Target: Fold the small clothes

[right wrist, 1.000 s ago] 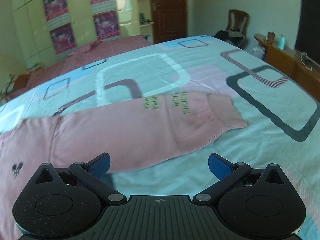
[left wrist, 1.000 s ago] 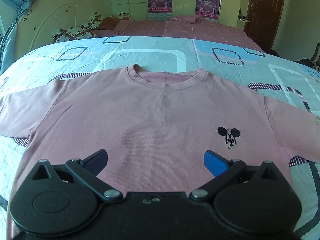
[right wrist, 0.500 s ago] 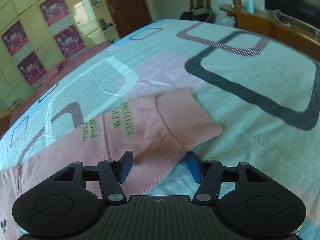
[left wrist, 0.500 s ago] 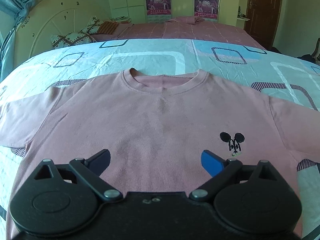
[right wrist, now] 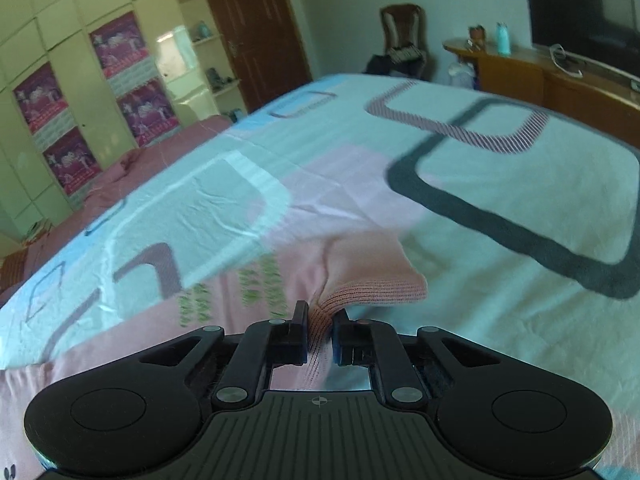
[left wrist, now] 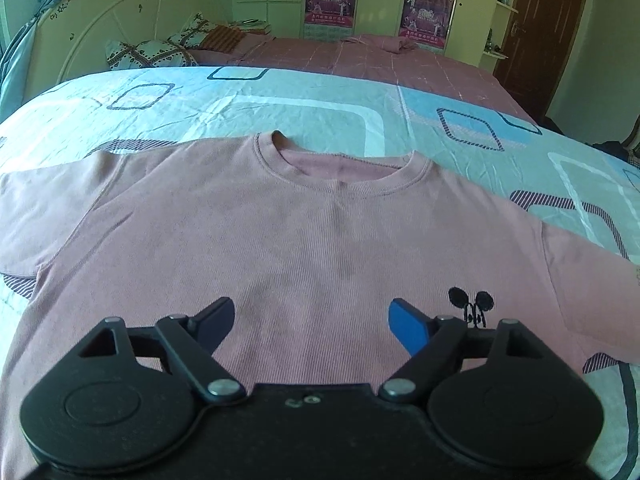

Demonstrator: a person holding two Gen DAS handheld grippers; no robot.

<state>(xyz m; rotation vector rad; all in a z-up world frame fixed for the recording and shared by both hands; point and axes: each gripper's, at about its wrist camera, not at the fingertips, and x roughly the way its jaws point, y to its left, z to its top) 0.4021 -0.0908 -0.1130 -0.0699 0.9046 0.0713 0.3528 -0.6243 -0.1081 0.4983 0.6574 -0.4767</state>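
A pink sweatshirt (left wrist: 304,240) lies flat, front up, on the bed, with its round collar (left wrist: 344,172) at the far side and a small black mouse emblem (left wrist: 471,304) on the chest. My left gripper (left wrist: 311,318) is open and empty, hovering over the lower chest. In the right wrist view, my right gripper (right wrist: 320,320) is shut on the ribbed cuff (right wrist: 372,280) of the sweatshirt's sleeve (right wrist: 224,300), which has green lettering and is lifted a little off the bedspread.
The patterned light blue bedspread (left wrist: 280,104) covers the bed, with a pink sheet and pillows (left wrist: 148,54) behind. A wooden sideboard (right wrist: 540,76) with bottles, a chair (right wrist: 400,36) and a brown door (right wrist: 256,28) stand beyond the bed.
My right gripper moved onto the sleeve cuff, closed on it and raised it slightly. My left gripper stayed open and drifted a little nearer over the chest.
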